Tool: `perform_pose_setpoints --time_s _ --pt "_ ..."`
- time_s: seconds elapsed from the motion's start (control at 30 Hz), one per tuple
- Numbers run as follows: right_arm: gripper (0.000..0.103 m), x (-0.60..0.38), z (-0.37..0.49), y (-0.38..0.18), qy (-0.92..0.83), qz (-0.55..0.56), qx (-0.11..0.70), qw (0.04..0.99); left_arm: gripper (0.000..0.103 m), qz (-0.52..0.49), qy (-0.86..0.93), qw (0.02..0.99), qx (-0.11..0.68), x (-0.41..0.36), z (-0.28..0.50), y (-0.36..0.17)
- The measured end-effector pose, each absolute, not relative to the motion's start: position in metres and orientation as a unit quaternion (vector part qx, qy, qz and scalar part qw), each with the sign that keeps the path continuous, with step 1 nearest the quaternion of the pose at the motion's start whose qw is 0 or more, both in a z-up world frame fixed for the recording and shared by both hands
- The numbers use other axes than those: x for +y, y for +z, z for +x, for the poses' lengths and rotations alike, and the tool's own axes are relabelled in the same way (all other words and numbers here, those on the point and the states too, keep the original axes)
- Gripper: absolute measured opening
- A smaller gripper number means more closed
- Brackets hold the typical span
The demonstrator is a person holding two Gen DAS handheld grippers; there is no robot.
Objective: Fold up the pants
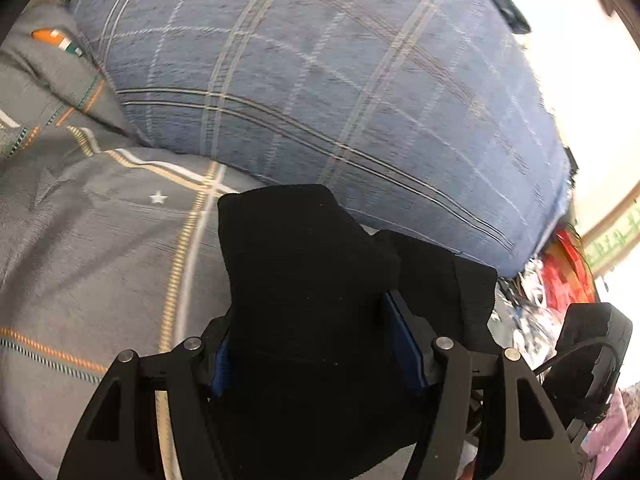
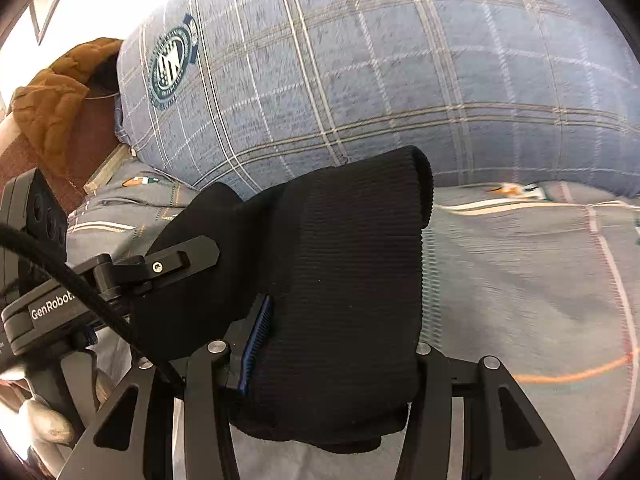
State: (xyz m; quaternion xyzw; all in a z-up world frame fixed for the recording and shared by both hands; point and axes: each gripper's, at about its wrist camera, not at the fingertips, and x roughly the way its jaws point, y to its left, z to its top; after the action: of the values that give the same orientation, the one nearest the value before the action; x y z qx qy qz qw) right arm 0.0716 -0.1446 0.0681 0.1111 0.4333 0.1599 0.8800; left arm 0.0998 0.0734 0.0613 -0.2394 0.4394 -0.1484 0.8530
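Grey striped bed sheet [image 1: 80, 248], blue plaid pillow [image 1: 320, 80] behind, black ribbed pants [image 2: 352, 272] bunched, left hand-held gripper [image 1: 316, 344] and right hand-held gripper [image 2: 336, 344] each pinching the cloth

Daylight blows out to white beyond the blue plaid pillow [image 1: 320, 92] in both wrist views, at the far right of the left one and the far left of the right one. Fisheye bending curves its stripes, dark vignette rims the corners, and motion blur smears the grey bedsheet [image 2: 520, 280] below it.
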Motion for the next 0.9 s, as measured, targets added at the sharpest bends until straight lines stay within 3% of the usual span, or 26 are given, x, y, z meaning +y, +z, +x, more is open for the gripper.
perform_pose_setpoints --time_s 0.3,0.4,0.47,0.5,0.9 --pt "0.055 -0.141 0.105 0.027 0.158 0.139 0.463 0.861 0.066 -0.252 -0.111 0.836 0.474 0.100 0.121 0.011" --pt "0.063 -0.145 0.104 0.018 0.154 0.143 0.464 0.861 0.074 -0.278 -0.106 0.824 0.482 0.105 0.122 -0.004" --pt "0.079 -0.152 0.103 0.011 0.146 0.155 0.465 0.859 0.075 -0.276 -0.111 0.830 0.471 0.105 0.120 -0.006" --pt "0.081 -0.156 0.103 0.008 0.146 0.165 0.464 0.858 0.075 -0.271 -0.112 0.832 0.471 0.104 0.120 -0.005" --pt "0.082 -0.203 0.041 0.052 0.092 0.194 0.412 0.885 0.075 -0.244 -0.091 0.847 0.464 0.125 0.074 0.035"
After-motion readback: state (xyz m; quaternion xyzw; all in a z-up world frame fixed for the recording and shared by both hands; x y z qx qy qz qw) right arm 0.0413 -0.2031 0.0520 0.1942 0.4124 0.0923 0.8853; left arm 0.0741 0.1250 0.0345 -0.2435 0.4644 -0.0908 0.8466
